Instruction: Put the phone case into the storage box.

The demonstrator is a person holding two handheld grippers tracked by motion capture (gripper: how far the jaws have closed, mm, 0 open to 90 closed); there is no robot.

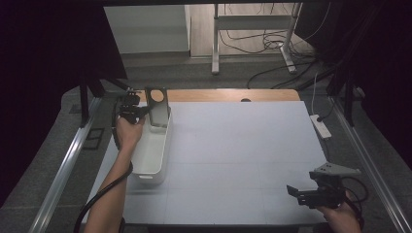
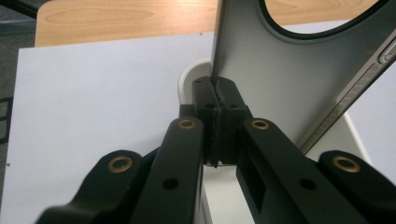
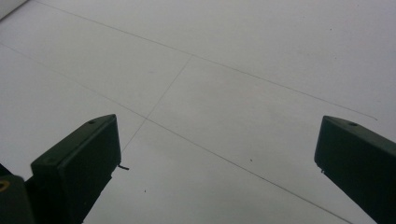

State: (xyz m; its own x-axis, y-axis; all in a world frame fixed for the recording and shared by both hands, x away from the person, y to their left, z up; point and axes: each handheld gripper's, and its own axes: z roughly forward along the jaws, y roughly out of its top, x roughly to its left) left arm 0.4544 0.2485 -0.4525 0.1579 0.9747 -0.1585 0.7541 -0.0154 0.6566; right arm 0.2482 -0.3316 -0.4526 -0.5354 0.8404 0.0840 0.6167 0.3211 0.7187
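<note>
Left gripper [image 1: 141, 110] clamped tight on the edge of a grey metal stand [image 1: 158, 108], a flat plate with a round cut-out near its top; pads pinched on the plate's thin left edge in the left gripper view [image 2: 215, 109], nearly meeting, given how thin the sheet is. Stand held upright at the far end of a white plastic bin [image 1: 151, 154], lower part inside the bin's rim, at the left side of the white tabletop [image 1: 243, 145] close to the wooden strip along the far edge. Probably being lowered into the bin, though contact with the bin floor cannot be made out. Likely stiff and fairly weighty for its size, with smooth, slick faces: prone to swing or slip about an edge pinch, so best held low on the plate, near the middle of a side, with pads flat on both faces and away from the cut-out and the ribbed strip on the right edge. Hard enough to knock or scrape the bin wall if let go early. Right gripper [image 1: 303, 195] idle near the front right corner of the tabletop, jaws spread wide in the right gripper view [image 3: 215, 158], nothing between them.
</note>
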